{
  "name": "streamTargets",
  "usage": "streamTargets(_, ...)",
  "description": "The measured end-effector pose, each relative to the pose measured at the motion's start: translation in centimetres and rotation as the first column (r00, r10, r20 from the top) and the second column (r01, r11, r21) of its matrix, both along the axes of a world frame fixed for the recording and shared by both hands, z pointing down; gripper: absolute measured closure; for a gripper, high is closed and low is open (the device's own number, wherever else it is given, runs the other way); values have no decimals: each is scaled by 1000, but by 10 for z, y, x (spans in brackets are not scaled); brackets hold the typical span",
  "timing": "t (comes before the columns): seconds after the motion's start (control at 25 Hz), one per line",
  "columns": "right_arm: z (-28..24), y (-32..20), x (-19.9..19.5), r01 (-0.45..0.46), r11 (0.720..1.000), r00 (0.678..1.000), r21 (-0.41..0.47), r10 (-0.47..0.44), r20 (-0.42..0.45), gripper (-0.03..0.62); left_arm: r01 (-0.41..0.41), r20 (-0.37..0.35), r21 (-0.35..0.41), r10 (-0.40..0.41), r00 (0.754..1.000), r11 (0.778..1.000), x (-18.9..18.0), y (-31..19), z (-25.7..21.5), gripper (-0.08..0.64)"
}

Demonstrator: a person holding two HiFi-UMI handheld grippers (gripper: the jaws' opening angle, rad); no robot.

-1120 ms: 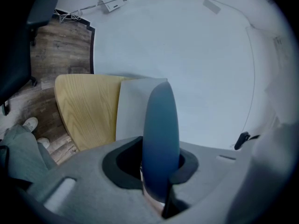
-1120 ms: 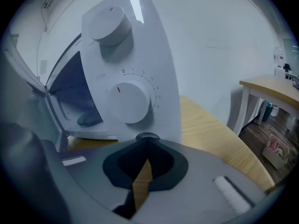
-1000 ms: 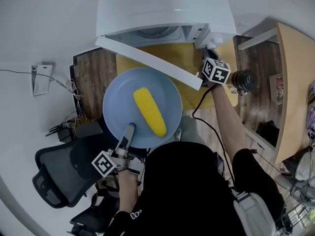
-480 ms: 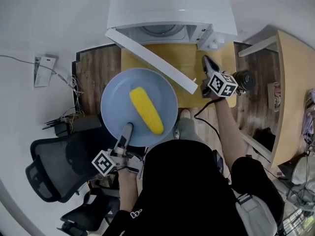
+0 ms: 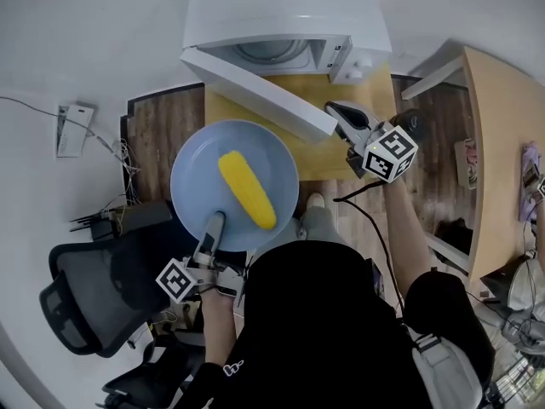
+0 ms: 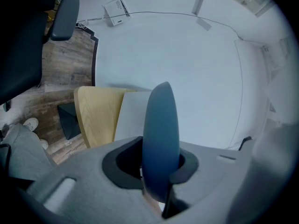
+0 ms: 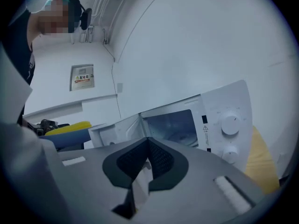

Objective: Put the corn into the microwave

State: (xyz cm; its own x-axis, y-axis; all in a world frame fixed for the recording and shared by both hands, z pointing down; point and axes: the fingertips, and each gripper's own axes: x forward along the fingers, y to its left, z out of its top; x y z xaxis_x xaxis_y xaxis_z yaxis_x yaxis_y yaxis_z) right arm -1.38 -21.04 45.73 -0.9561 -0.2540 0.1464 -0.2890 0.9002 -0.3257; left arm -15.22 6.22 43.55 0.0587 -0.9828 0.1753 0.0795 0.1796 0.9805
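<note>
- Right gripper (image 5: 337,111): drawn back from the knob corner of the microwave (image 5: 281,7); now beside the free end of the open door (image 5: 255,92).
- Its tips, formerly aimed at the microwave, now point leftward.

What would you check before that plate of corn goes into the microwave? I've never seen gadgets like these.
1. Microwave door open: ok, it stands swung wide.
2. Left gripper shut on the rim of the blue plate: ok.
3. Corn lying flat on the plate: ok.
4. Right gripper shut and empty: ok; it hovers by the door's free end.
5. Inside of the microwave free of things: cannot tell, only part of it shows.
</note>
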Motion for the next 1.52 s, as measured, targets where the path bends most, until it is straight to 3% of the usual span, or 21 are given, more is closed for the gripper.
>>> streamTargets(0.36,-16,48,7,43,999,999,-2,-43,26,586,1,14,35,-1,1000,999,14,31,-9,483)
streamTargets(0.56,-19,88,-3,141,988,990,55,-141,-10,586,21,16,36,-21,1000,999,24,56,-10,482)
streamTargets(0.72,-18,111,-13,213,977,976,17,-213,37,586,45,8,28,-45,999,999,35,76,-6,482)
streamTargets(1.0,-17,144,-41,270,962,957,-40,-264,117,586,57,-3,32,-57,998,998,49,108,1,482)
streamTargets(1.28,-4,185,-73,279,957,957,-73,-272,101,586,18,-21,28,-17,1000,999,39,143,-4,479)
streamTargets(1.52,-3,211,-104,259,955,953,-146,-227,203,586,-15,-24,29,16,1000,999,16,167,-12,479)
